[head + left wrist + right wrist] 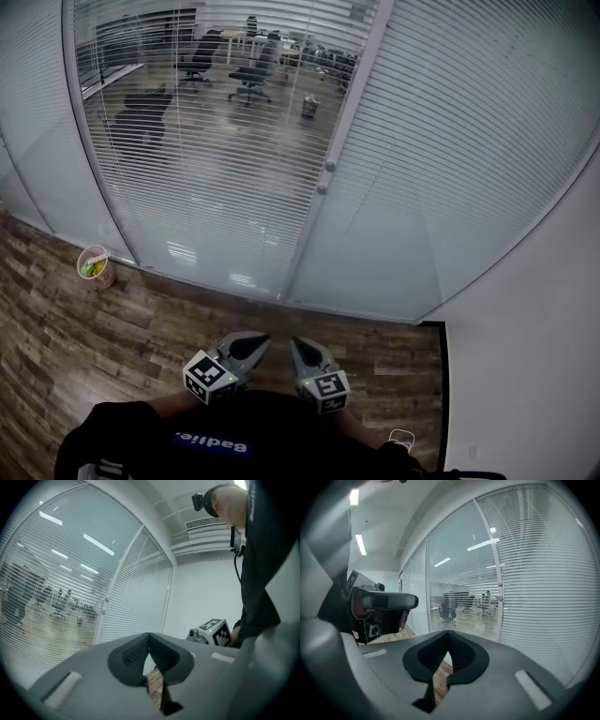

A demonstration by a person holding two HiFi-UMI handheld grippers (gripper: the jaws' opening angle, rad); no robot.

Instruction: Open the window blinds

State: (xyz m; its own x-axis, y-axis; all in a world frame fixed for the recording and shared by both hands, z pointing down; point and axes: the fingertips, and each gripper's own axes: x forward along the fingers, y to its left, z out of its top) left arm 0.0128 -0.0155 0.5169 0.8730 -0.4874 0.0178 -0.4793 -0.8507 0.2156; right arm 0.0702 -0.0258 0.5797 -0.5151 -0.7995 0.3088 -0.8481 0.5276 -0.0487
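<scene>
The left claw [149,635] is sitting with its two smooth grey moulded jaws pressed together at the tips. Their black ribbed pads are meeting in a point and gripping nothing, and a sliver of brown wood-grain plank floor [84,328] is showing through the gap beneath them. The right claw [449,633] is resting the same way, tip against tip and empty. Both claws are hanging side by side close against the person's dark top [234,431]. Each is carrying a cube with black-and-white square markers, and both are pointing towards the glazing while sitting well apart from it. The white horizontal slatted window blinds [216,169] are hanging in a tall glazed panel ahead of the claws. Their thin slats are lying tilted partly open, so office chairs beyond are showing through in narrow stripes. The neighbouring white blind panel [469,141] to the right is lying with its slats closed, forming an opaque, finely ribbed sheet. Between the two panels a slim pale frame post [302,244] is running top to bottom and carrying two small round knobs [330,167], one just above the other. A small round paper cup with something green inside [94,265] is standing on the floor at the foot of the glass on the left. A plain matte white wall [534,356] is closing the right side.
</scene>
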